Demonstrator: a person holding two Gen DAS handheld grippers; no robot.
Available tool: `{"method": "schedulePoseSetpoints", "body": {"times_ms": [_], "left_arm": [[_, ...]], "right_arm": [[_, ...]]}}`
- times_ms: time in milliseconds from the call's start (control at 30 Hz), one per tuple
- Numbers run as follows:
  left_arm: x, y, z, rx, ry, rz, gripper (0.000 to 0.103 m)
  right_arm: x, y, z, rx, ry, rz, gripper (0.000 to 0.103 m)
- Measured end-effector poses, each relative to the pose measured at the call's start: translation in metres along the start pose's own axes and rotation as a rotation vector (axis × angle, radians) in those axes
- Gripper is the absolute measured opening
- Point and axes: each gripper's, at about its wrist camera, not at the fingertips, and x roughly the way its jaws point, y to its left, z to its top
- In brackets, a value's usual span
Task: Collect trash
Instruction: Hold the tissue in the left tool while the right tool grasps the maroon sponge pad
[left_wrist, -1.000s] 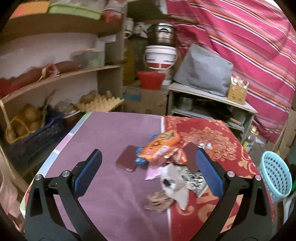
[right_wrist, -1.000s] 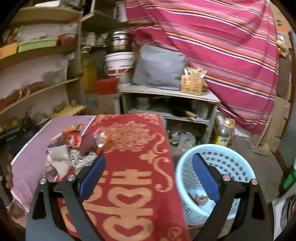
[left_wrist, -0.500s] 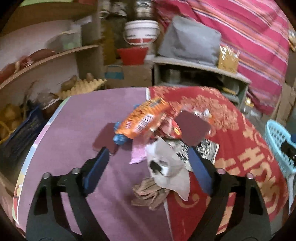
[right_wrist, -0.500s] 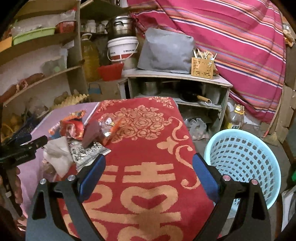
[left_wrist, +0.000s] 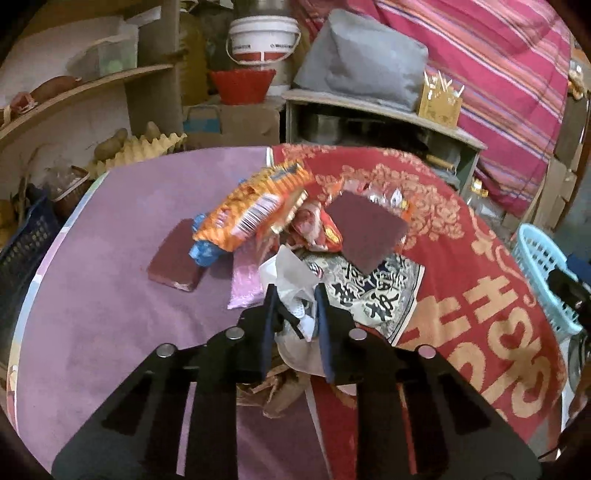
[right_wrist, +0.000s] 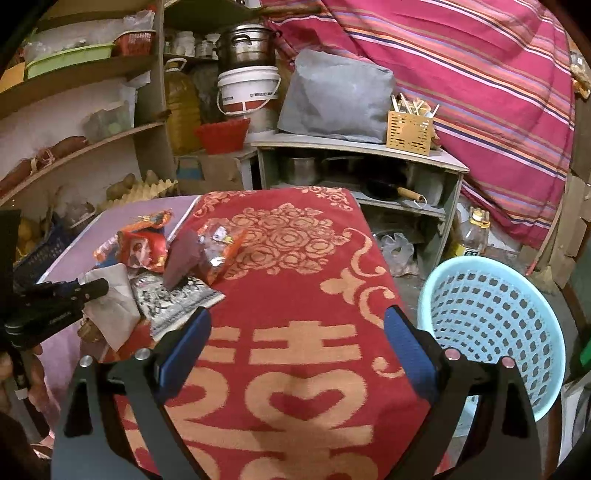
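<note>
The table is covered by a matt mauve cloth and a napped red towel woven with gold figures. Among the trash, a glossy orange foil wrapper, a crumpled thin white paper and a matt maroon sponge pad are seen. The basket is moulded of smooth pale blue perforated plastic, and the grippers are made of matt black plastic with blue padded jaws.
</note>
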Motion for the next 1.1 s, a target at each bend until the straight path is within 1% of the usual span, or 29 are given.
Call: {"method": "schedulePoseSetpoints", "body": {"times_ms": [133, 200, 333, 467, 600, 700, 833, 967, 1100], "left_arm": [[-0.017, 0.012, 0.005, -0.008, -0.051, 0.015, 0.018], [-0.024, 0.023, 0.008, -0.012, -0.076, 0.035, 0.018], [-0.03, 0.046, 0.012, -0.044, -0.095, 0.052, 0.018], [-0.031, 0.062, 0.016, -0.05, -0.108, 0.076, 0.018], [-0.029, 0.07, 0.025, -0.049, -0.118, 0.089, 0.018], [-0.025, 0.076, 0.033, -0.048, -0.121, 0.081, 0.018], [-0.015, 0.081, 0.037, -0.05, -0.111, 0.092, 0.018], [-0.004, 0.09, 0.037, -0.049, -0.099, 0.128, 0.018], [0.004, 0.099, 0.034, -0.048, -0.078, 0.156, 0.018]], "right_arm": [[-0.001, 0.019, 0.004, -0.029, -0.015, 0.007, 0.092], [0.002, 0.029, 0.007, -0.04, -0.013, 0.009, 0.092], [0.009, 0.049, 0.012, -0.072, -0.01, 0.015, 0.092], [0.027, 0.072, 0.02, -0.122, 0.0, 0.014, 0.092], [0.053, 0.089, 0.025, -0.139, 0.035, 0.009, 0.092], [0.072, 0.102, 0.027, -0.161, 0.067, 0.005, 0.092], [0.094, 0.117, 0.026, -0.208, 0.098, -0.005, 0.092], [0.115, 0.124, 0.017, -0.202, 0.14, 0.004, 0.092], [0.127, 0.131, 0.012, -0.222, 0.162, -0.012, 0.092]]}}
